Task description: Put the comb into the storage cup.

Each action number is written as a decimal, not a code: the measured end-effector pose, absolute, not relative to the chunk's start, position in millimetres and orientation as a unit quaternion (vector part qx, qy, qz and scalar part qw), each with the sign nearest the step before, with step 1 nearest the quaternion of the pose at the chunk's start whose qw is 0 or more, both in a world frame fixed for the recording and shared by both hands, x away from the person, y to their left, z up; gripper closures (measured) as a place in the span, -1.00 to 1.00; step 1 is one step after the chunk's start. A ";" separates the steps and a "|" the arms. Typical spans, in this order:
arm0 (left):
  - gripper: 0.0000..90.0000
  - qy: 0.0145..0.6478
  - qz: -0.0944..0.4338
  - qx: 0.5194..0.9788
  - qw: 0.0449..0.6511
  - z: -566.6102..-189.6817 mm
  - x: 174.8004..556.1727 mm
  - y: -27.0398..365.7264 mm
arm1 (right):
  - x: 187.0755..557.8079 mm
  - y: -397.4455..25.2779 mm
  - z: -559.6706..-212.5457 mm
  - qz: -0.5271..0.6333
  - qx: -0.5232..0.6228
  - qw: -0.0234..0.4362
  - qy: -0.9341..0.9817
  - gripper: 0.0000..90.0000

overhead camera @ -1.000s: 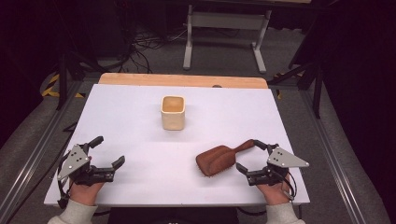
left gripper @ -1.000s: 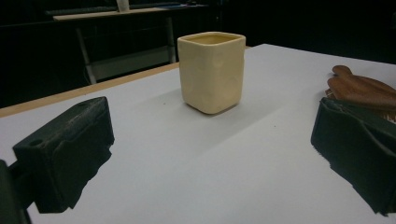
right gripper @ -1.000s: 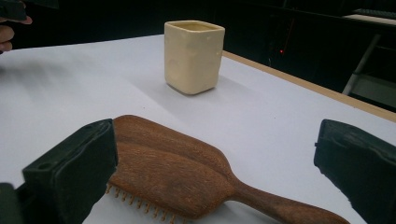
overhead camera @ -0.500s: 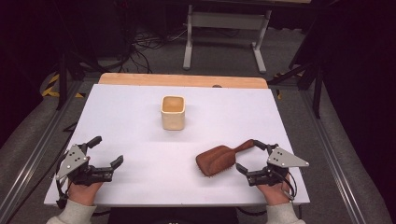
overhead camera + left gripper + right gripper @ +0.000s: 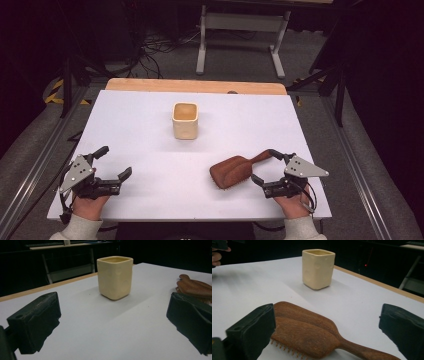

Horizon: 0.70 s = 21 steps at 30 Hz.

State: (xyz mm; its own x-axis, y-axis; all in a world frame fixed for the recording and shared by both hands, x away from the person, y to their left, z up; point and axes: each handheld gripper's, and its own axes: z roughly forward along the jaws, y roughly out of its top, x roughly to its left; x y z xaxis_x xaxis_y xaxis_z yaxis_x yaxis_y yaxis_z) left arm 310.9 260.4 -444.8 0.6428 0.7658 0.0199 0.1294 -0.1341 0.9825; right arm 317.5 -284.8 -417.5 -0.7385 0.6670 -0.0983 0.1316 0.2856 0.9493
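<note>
A cream square cup [image 5: 184,120] stands upright in the middle of the white table [image 5: 135,125]. A brown wooden hairbrush [image 5: 234,170] lies bristles down at the front right, its handle pointing right. My right gripper [image 5: 264,165] is open with its jaws on either side of the handle's end, not closed on it. The right gripper view shows the hairbrush [image 5: 304,330] low between the wide jaws and the cup [image 5: 318,268] beyond. My left gripper [image 5: 114,161] rests open at the front left with nothing in it; its view faces the cup [image 5: 115,277], with the hairbrush [image 5: 193,287] at the right.
A bare wooden strip [image 5: 195,86] runs along the table's far edge. Beyond it stand a grey metal frame [image 5: 240,22] and cables on the floor. Rails flank the table on both sides. The other hand [image 5: 217,255] shows far off in the right gripper view.
</note>
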 end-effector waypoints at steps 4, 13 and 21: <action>-0.99 0.320 0.275 0.702 0.573 -445.1 311.2 259.9 | 329.4 -277.6 -409.6 0.516 0.260 0.227 0.784 -0.89; -0.99 0.316 0.271 0.706 0.573 -446.1 312.0 259.1 | 356.5 -269.2 -394.5 0.493 0.264 0.207 0.803 -0.87; -0.99 0.316 0.271 0.706 0.573 -445.6 311.9 259.9 | 378.8 -266.5 -382.8 0.471 0.269 0.195 0.817 -0.84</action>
